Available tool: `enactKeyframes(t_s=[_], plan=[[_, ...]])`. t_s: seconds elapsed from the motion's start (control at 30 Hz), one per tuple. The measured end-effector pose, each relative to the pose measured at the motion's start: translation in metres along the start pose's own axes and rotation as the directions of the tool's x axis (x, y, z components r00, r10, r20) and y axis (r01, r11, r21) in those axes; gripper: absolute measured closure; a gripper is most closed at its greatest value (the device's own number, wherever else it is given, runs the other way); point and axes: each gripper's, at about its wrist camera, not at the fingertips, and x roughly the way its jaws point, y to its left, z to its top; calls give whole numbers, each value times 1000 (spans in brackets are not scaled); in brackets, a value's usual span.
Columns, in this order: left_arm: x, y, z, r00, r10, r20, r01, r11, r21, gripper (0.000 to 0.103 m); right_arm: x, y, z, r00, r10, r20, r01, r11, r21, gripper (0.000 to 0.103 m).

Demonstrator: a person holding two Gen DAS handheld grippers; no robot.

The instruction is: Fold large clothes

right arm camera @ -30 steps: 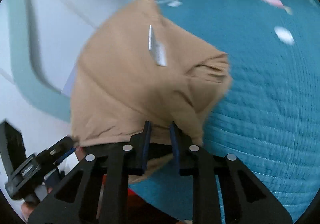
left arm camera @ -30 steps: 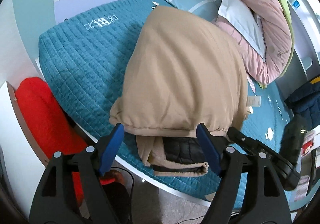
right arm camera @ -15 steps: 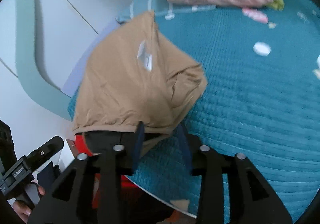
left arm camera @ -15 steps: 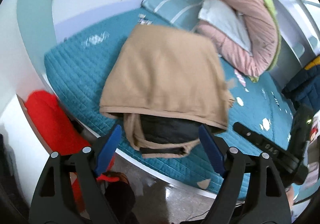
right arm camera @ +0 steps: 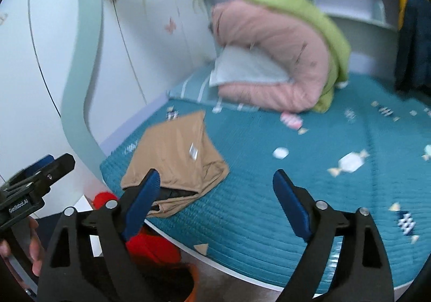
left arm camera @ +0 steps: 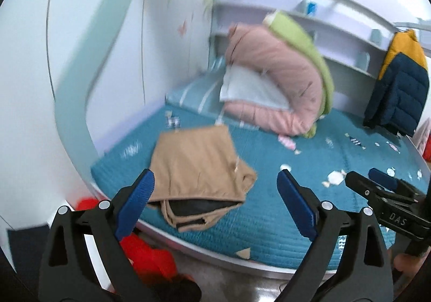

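A tan garment with a black lining (left arm camera: 196, 167) lies folded into a rough rectangle near the front left corner of the teal bed (left arm camera: 309, 172). It also shows in the right wrist view (right arm camera: 175, 156), with a small white tag on top. My left gripper (left arm camera: 215, 199) is open and empty, raised above and back from the garment's near edge. My right gripper (right arm camera: 215, 199) is open and empty, back from the bed edge, with the garment behind its left finger. Each gripper appears at the edge of the other's view.
A pink and green quilt with a pale pillow (left arm camera: 277, 86) is piled at the bed's head. A navy and yellow jacket (left arm camera: 398, 86) hangs at the far right. A red cloth (left arm camera: 145, 256) lies on the floor below the bed's corner. White cabinets stand at the left.
My right gripper has opened and let go of the tan garment. Both grippers have pulled back and tilted up, so the garment now lies smaller and farther away on the bed.
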Motion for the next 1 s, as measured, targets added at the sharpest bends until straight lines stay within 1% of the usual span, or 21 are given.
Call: enactKeyframes(t_s=[0.07, 0.17, 0.2, 0.3, 0.37, 0.47, 0.6, 0.7, 0.77, 0.83, 0.9, 1.0], plan=[[-24, -15, 6, 999, -4, 42, 3, 1000, 23, 8, -38, 2, 3, 998, -26, 55, 27, 1000, -15, 11], [-54, -34, 11, 996, -5, 93, 0, 998, 56, 6, -85, 5, 4, 990, -40, 133, 43, 999, -24, 9], [-65, -41, 12, 994, -19, 108, 13, 998, 61, 6, -99, 6, 4, 988, -44, 151, 48, 999, -23, 9], [-88, -53, 13, 990, -29, 139, 21, 998, 60, 5, -129, 8, 2, 979, -64, 194, 70, 997, -23, 8], [-98, -60, 13, 988, -14, 154, 4, 998, 64, 5, -150, 9, -1, 973, -80, 218, 87, 996, -21, 8], [-114, -70, 11, 981, -1, 193, -13, 997, 74, 5, -169, 9, -6, 966, -95, 241, 101, 995, -16, 8], [-129, -80, 9, 971, -22, 237, 0, 996, 92, 5, -185, 9, -11, 956, -122, 266, 129, 992, -7, 8], [-133, -84, 8, 971, -40, 235, 16, 995, 103, 5, -189, 10, -14, 946, -149, 287, 159, 987, -13, 8], [-134, -87, 8, 971, -53, 234, 29, 994, 107, 5, -189, 9, -15, 944, -154, 292, 164, 986, -9, 8], [-134, -90, 7, 970, -54, 238, 28, 994, 109, 5, -189, 9, -15, 942, -159, 296, 168, 986, -4, 8], [-136, -91, 5, 970, -48, 240, 22, 994, 110, 5, -188, 10, -16, 935, -180, 306, 192, 981, -10, 8], [-139, -91, 3, 965, -49, 256, 22, 994, 106, 5, -185, 12, -18, 931, -183, 315, 200, 980, -23, 8]])
